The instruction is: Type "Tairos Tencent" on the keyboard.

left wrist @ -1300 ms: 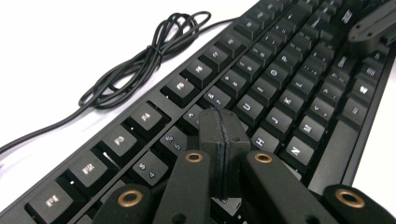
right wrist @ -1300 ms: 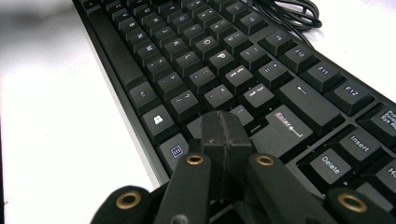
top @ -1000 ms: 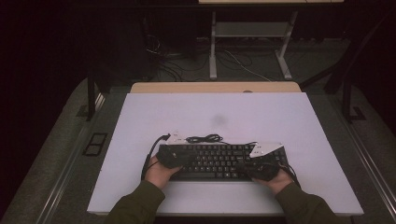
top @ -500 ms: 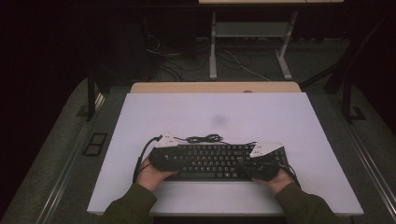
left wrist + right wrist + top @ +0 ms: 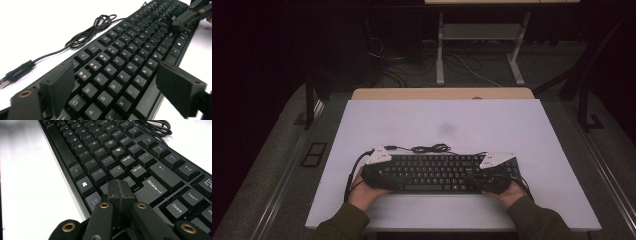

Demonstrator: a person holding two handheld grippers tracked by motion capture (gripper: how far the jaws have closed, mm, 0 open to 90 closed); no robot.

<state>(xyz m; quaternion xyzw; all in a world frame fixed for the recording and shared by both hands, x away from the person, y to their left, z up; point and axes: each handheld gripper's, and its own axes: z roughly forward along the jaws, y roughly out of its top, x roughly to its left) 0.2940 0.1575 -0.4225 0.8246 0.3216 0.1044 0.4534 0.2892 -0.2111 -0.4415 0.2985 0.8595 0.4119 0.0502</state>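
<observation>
Both forearms come in from the near edge, sleeves in olive green. The left hand [image 5: 362, 192] holds the left tongs [image 5: 112, 92] low and level, their jaws standing wide apart, having just been opening with nothing pressed between the pads. The right hand [image 5: 509, 192] holds the right tongs [image 5: 120, 195] low too, jaws pressed together, pads touching.

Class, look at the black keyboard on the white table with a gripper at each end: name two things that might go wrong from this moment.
1. The left gripper has just been opening, its jaws wide astride the black keyboard; closing again, a pad might press keys.
2. The shut right gripper sits over the keys beside Enter and may press one.
3. The loose black cable lies coiled behind the keyboard and might snag.
</observation>
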